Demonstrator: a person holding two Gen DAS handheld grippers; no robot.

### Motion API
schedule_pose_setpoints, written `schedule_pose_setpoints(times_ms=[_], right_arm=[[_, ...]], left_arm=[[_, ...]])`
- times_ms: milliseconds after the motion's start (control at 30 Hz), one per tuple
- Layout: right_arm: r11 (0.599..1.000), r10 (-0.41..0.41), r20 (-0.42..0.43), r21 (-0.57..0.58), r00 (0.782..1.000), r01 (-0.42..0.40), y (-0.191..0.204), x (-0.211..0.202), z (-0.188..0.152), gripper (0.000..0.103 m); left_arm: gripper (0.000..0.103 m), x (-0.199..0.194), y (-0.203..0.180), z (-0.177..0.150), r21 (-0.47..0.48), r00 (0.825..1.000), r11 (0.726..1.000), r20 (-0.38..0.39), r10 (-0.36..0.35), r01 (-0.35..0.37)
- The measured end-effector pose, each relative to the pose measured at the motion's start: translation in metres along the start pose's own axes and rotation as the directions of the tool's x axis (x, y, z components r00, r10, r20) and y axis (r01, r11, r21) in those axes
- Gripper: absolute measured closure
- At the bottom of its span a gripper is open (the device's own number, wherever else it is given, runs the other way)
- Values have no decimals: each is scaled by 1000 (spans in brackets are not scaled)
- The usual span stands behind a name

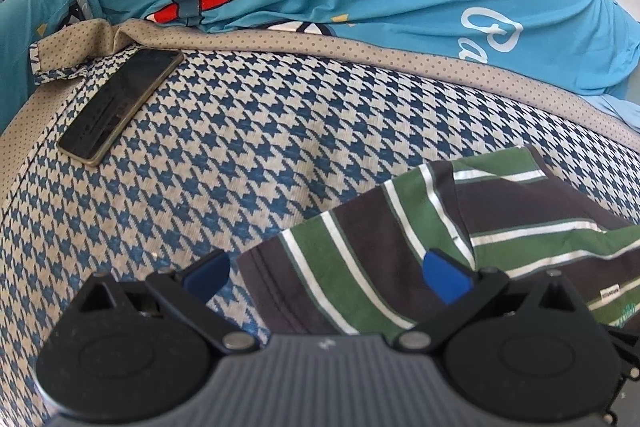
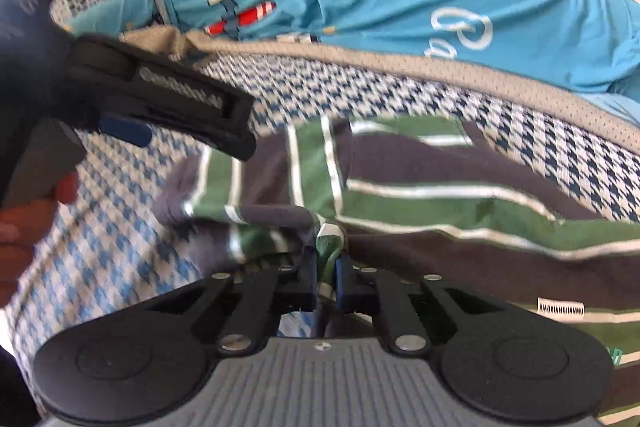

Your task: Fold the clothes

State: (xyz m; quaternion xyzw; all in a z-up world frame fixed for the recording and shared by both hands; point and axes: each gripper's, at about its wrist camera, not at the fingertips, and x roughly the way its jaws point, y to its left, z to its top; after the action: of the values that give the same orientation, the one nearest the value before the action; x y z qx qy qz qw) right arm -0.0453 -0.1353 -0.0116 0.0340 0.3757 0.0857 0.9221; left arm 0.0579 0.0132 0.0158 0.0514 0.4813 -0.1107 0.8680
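The right hand-held gripper (image 2: pixel 327 277) pinches a fold of the striped shirt (image 2: pixel 420 187), which lies crumpled beside the phone (image 1: pixel 120 105) on the houndstooth bed; left hand-held gripper (image 1: pixel 326 277) gapes wide. Folding looks barely begun.

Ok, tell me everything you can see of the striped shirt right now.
The striped shirt is soft knit in dark brown and green bands with thin white lines, with a small white label near one edge. It lies rumpled and partly folded on the houndstooth cover. The right gripper is shut on a bunched fold of it. The left gripper is open, a sleeve-like corner between its fingers.
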Motion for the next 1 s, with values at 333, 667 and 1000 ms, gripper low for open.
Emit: schedule_pose_setpoints(times_ms=[333, 667, 1000], right_arm=[[954, 267, 101, 115, 958, -278, 45, -4, 32, 93], [990, 124, -18, 73, 992, -122, 61, 13, 14, 53], [987, -145, 71, 84, 987, 139, 15, -23, 29, 45]], left_arm=[[0, -38, 45, 14, -71, 979, 990, 151, 135, -125], [0, -33, 77, 11, -149, 983, 980, 104, 149, -132], [0, -21, 25, 7, -68, 997, 997, 68, 30, -25]])
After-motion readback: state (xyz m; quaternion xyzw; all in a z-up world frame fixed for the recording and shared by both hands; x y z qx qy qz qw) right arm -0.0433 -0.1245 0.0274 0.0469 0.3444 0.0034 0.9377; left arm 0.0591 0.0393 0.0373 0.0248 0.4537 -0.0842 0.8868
